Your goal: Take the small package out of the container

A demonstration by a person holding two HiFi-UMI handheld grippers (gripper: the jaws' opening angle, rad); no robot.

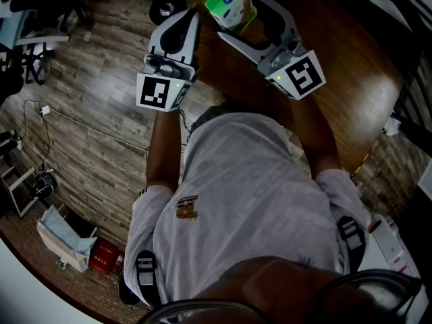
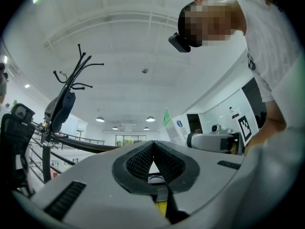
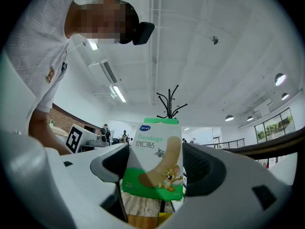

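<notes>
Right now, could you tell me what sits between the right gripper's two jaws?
A green and white bandage box is clamped there, pressed on both sides by the right gripper; the right gripper view shows it best.

Two grippers (image 1: 185, 22) (image 1: 248, 20), one package (image 1: 228, 4) (bandages)

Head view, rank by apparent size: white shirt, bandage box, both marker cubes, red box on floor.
1. white shirt
2. bandage box, left marker cube, right marker cube: look alike, not ranked
3. red box on the floor: smallest, but farthest from the camera, so true size unsure
</notes>
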